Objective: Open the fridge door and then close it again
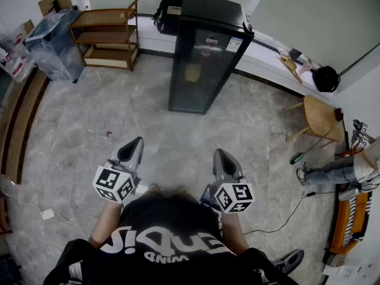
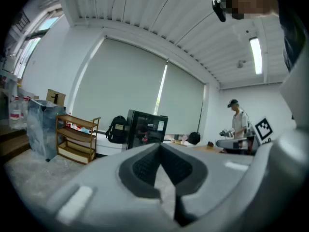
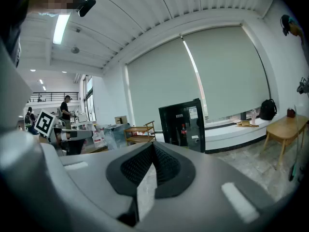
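- The fridge (image 1: 215, 18), a tall black cabinet with a glass door (image 1: 197, 73), is standing on the floor across the room, backing onto the low white bench (image 1: 264, 59) that is running along the far wall.
- The door is sitting flush against the cabinet, so the fridge is looking shut in all three views.
- The left tongs (image 1: 132, 149) are being held out in front of the person, roughly level, with the tips pressing together and nothing between them.
- The right tongs (image 1: 224, 161) are being held the same way beside them, also pinched together at the tips and carrying nothing.
- Both tongs are pointing towards the fridge but are hovering well apart from it, with bare tiled floor lying between.
- A wooden shelf (image 1: 107, 35) is standing to the left of the fridge, a black backpack (image 1: 168, 9) is resting on the bench behind it, and a wooden stool (image 1: 320, 116) is sitting off to the right.
- Judging from this, no contact with the door is happening; the person seems to be facing the fridge from a distance.
- The pictures alone are not settling whether the door is waiting to be opened, but walking up, pulling it open and pushing it shut again all seem to be remaining.
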`<move>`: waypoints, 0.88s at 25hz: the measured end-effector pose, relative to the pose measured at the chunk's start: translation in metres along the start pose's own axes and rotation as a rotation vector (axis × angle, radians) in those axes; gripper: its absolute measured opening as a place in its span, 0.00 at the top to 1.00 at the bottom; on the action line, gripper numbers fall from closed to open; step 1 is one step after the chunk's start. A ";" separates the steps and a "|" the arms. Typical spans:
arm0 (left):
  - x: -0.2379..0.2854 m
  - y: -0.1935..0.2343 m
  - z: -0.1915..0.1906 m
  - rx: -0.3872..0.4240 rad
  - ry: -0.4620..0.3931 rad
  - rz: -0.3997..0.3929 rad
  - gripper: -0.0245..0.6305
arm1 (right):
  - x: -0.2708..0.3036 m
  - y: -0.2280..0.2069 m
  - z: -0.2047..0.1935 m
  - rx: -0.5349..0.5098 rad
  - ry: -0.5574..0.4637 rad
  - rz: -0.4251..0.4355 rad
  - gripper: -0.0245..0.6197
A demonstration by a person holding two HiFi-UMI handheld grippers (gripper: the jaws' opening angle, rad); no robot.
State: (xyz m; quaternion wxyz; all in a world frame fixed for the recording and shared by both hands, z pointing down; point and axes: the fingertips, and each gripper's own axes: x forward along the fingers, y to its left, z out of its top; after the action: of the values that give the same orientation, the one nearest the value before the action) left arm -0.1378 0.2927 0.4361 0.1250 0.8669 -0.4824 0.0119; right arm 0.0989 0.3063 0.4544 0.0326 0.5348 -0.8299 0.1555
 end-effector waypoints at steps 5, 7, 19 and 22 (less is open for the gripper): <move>0.005 0.002 0.002 0.004 0.001 -0.017 0.96 | 0.006 0.002 0.001 -0.002 -0.001 0.002 0.97; 0.006 0.003 0.004 0.005 0.002 -0.026 0.96 | 0.007 0.004 0.003 -0.001 -0.003 0.001 0.97; 0.005 0.037 -0.004 0.013 0.023 -0.078 0.96 | 0.012 0.020 -0.006 0.038 -0.036 -0.070 0.97; 0.012 0.042 -0.007 0.009 0.024 -0.082 0.96 | 0.012 0.019 -0.014 0.034 -0.020 -0.084 0.97</move>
State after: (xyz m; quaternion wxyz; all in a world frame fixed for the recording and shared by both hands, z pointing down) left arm -0.1665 0.2632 0.4533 0.1272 0.8863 -0.4448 0.0196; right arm 0.0753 0.3066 0.4665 0.0215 0.5712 -0.8043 0.1628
